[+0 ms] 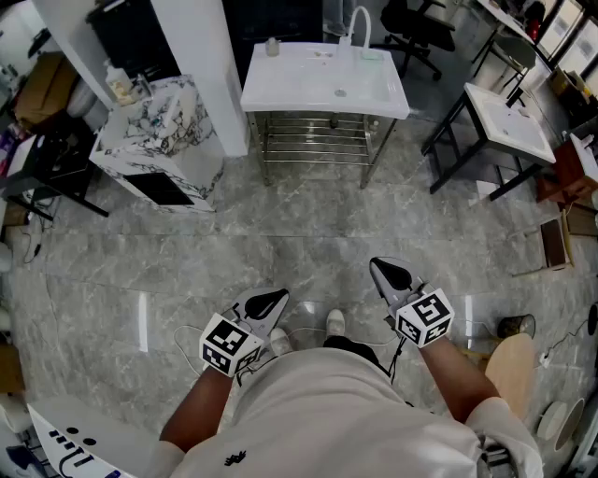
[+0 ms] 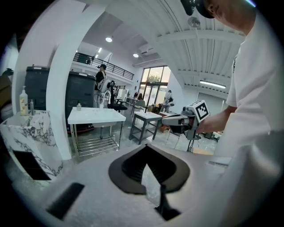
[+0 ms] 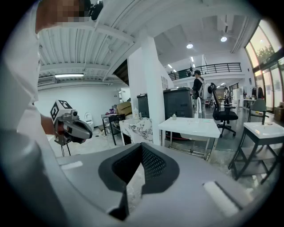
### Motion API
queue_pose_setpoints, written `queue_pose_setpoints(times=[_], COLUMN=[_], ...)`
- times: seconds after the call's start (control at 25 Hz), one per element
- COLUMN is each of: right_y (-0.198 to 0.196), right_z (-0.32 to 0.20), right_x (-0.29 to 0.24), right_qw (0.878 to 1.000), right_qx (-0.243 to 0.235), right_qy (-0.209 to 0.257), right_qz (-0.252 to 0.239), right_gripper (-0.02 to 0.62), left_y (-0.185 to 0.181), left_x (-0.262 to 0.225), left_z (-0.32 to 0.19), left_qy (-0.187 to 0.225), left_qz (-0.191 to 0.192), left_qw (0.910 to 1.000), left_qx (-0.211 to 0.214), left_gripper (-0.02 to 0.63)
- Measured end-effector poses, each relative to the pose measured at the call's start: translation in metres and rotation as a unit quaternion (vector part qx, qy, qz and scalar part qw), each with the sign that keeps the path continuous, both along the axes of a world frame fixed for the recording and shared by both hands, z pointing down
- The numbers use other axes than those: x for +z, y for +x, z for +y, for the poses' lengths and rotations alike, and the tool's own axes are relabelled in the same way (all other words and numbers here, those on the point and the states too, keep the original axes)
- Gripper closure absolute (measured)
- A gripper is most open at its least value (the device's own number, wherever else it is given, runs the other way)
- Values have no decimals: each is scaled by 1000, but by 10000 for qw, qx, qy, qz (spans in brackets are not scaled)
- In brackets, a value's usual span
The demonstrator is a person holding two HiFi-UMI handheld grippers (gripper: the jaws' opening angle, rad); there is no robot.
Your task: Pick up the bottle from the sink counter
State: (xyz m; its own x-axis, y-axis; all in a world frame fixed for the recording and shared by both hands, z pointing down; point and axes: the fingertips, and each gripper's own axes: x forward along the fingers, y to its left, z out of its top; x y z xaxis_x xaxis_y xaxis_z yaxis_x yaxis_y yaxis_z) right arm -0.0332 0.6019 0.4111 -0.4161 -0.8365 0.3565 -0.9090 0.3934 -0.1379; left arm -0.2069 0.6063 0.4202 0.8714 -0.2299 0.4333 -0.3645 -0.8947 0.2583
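A small bottle (image 1: 272, 46) stands at the back left corner of the white sink counter (image 1: 308, 89), far ahead across the floor. The left gripper view shows the bottle (image 2: 79, 106) on the counter (image 2: 95, 116), and the right gripper view also shows the bottle (image 3: 174, 116). My left gripper (image 1: 271, 301) and right gripper (image 1: 388, 273) are held close to the person's body, both shut and empty, pointing forward and slightly down. Each one appears in the other's view: the right gripper (image 2: 177, 120) and the left gripper (image 3: 73, 126).
A marble-patterned cabinet (image 1: 154, 140) with a soap bottle (image 1: 119, 84) stands left of a white column (image 1: 201, 65). A second sink table (image 1: 509, 121) is at the right, and an office chair (image 1: 416, 28) is behind. Grey tiled floor (image 1: 308, 224) lies between me and the counter.
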Motion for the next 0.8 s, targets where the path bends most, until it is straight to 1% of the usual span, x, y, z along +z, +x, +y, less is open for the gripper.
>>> queue_pose_setpoints(times=[0.24, 0.36, 0.44, 0.48, 0.52, 0.56, 0.6, 0.68, 0.72, 0.76, 0.8], right_y=[55, 78, 89, 94, 99, 105, 113, 135, 146, 157, 166], right_z=[-11, -16, -18, -18, -19, -21, -25, -35, -41, -46, -50], right_x=[4, 10, 11, 12, 14, 16, 17, 16, 15, 16, 17], right_qw=[10000, 9997, 9991, 9985, 9978, 9973, 9973, 9981, 9984, 9985, 9986], right_qx=[-43, -110, -245, -346, -446, -504, -502, -368, -278, -195, -124], right_qy=[19, 23, 95, 99, 68, 49, 77, 222, 286, 326, 345], right_qz=[-58, -208, -342, -414, -488, -537, -535, -444, -409, -389, -376], right_gripper=[584, 584, 581, 555, 449, 386, 364, 247, 206, 183, 174], left_y=[74, 106, 125, 133, 141, 147, 152, 162, 167, 172, 177], left_x=[-8, -8, -7, -7, -7, -7, -7, -7, -6, -5, -3], left_z=[-8, -10, -9, -8, -8, -8, -9, -12, -14, -16, -16], left_qy=[124, 152, 156, 165, 175, 180, 181, 182, 181, 170, 148], left_qz=[42, 12, -32, -62, -93, -117, -133, -147, -154, -166, -179], left_qw=[9998, 9997, 9996, 9995, 9995, 9995, 9996, 9997, 9997, 9997, 9997], left_qx=[150, 178, 225, 247, 251, 230, 189, 91, 48, 14, -7], left_gripper=[600, 600, 600, 600, 600, 600, 600, 600, 600, 600, 600])
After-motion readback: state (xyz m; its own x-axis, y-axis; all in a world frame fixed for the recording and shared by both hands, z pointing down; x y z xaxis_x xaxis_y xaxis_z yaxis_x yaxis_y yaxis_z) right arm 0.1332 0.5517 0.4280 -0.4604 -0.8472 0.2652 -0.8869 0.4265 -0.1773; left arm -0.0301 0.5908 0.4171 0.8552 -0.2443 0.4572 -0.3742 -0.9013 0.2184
